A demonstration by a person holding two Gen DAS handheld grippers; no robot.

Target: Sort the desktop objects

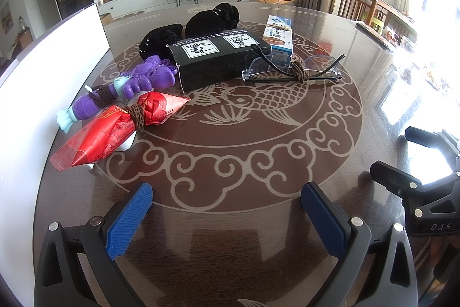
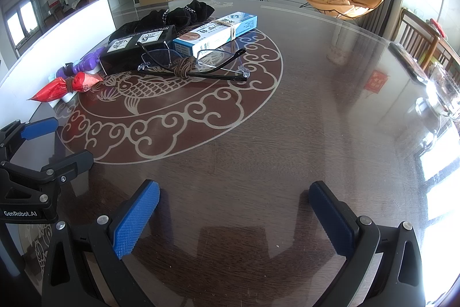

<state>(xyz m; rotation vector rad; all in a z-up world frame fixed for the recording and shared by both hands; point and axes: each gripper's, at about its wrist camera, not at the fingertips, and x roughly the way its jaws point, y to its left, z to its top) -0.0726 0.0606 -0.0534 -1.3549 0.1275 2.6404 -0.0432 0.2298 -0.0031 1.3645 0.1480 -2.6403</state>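
On the round dark table (image 1: 230, 235) lie a red snack packet (image 1: 115, 128) tied with brown cord, a purple toy (image 1: 129, 85), a black box (image 1: 218, 59), a black velvet pouch (image 1: 201, 22), a blue-and-white carton (image 1: 279, 39) and clear glasses (image 1: 293, 68) tied with cord. The same glasses (image 2: 192, 64), carton (image 2: 218, 30), black box (image 2: 138, 48) and red packet (image 2: 66, 87) show in the right wrist view. My left gripper (image 1: 227, 200) is open and empty over the near table. My right gripper (image 2: 234, 200) is open and empty, to the right of the left one (image 2: 57, 140).
A white box wall (image 1: 43, 76) stands along the table's left side. Glassware (image 2: 442, 94) and a dark flat object (image 2: 408, 62) sit at the table's right edge. Wooden chairs (image 1: 362, 5) stand beyond it.
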